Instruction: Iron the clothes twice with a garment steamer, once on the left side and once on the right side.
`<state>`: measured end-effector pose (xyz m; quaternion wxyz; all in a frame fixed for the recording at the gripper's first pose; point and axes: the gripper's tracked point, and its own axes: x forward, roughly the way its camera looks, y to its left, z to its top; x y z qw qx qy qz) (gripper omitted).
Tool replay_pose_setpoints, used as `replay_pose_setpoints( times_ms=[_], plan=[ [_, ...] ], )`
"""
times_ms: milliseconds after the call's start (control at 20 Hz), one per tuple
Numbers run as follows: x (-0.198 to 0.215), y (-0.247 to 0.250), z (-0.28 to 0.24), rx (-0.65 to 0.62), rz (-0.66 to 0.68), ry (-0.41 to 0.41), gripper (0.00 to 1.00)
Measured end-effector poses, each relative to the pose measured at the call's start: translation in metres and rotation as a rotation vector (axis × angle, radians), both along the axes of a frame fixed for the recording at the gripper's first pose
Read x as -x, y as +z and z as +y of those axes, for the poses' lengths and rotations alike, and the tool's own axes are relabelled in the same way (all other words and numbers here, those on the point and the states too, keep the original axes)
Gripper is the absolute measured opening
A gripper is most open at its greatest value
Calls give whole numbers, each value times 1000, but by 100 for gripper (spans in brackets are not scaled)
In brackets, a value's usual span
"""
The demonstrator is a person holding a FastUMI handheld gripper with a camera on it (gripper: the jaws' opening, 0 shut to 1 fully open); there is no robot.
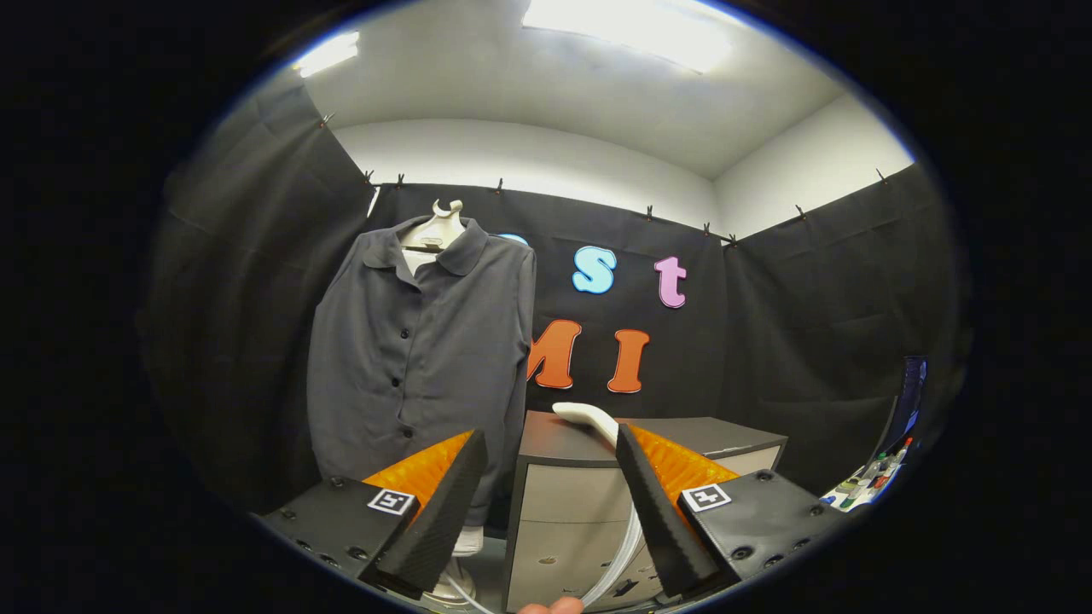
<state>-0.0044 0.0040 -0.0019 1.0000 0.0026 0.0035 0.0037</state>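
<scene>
A dark grey buttoned shirt (418, 358) hangs on a pale hanger (435, 228) against the booth wall, beyond and slightly left of my fingers. The white steamer head (587, 419) lies on top of a grey cabinet (572, 499), just beyond my right finger. Its clear hose (621, 554) runs down the cabinet front between my fingers. My gripper (550, 452) is open with nothing between its fingers, and the cabinet's left corner shows in the gap.
The hanger stand's white base (456, 580) sits on the floor under the shirt, left of the cabinet. At the far right, a screen (909, 401) stands above a surface with small colourful items (866, 486). A fingertip (550, 606) shows at the bottom.
</scene>
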Motion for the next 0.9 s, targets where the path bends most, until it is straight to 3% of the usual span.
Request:
replay_pose_setpoints(
  times_ms=[600, 900],
  plan=[
    [-3, 0, 1, -3, 4, -3, 98],
    [-10, -3, -10, -3, 35, -55, 98]
  ],
)
